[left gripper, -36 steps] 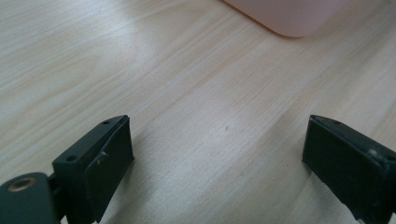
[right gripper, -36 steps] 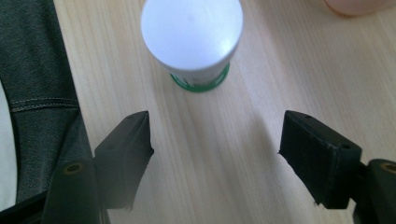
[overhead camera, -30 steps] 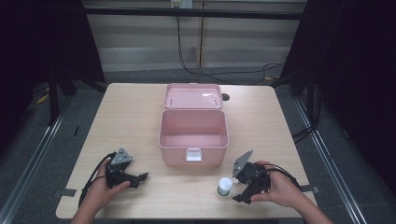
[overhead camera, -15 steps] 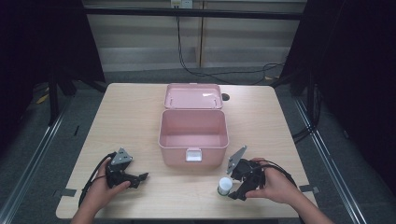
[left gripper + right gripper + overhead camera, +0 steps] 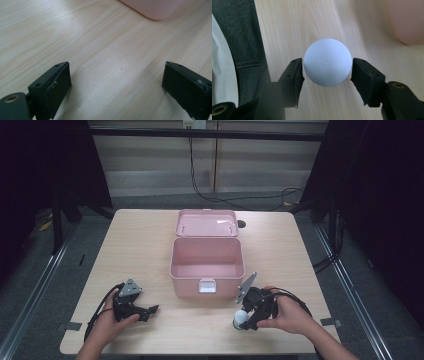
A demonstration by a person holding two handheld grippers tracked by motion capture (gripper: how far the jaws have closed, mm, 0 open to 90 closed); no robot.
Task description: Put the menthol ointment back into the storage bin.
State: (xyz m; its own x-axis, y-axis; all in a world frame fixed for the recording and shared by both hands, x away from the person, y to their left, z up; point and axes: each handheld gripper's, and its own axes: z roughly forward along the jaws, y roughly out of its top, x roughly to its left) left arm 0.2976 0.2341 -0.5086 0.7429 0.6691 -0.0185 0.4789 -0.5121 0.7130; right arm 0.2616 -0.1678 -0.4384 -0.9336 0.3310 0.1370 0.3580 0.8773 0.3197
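Note:
A white round-topped ball [image 5: 327,61] stands on the table near the front edge, right of the middle [image 5: 242,318]. My right gripper [image 5: 327,68] has just been closing on it, and both pads now press its sides. In the high view the right gripper [image 5: 250,316] lies low, pointing left at the ball. An open pink box [image 5: 187,287] sits mid-table with its lid [image 5: 207,223] laid back and its inside bare. My left gripper [image 5: 150,310] rests front left, its jaws [image 5: 116,75] wide apart over bare wood.
A corner of the pink box [image 5: 155,8] lies ahead of the left gripper. The table's front edge and a person's dark trouser leg [image 5: 244,50] are close behind the ball. Dark floor and rails surround the table.
The right gripper has slid a little left onto the ball and its jaws have closed around it. The left hand and gripper have stayed put.

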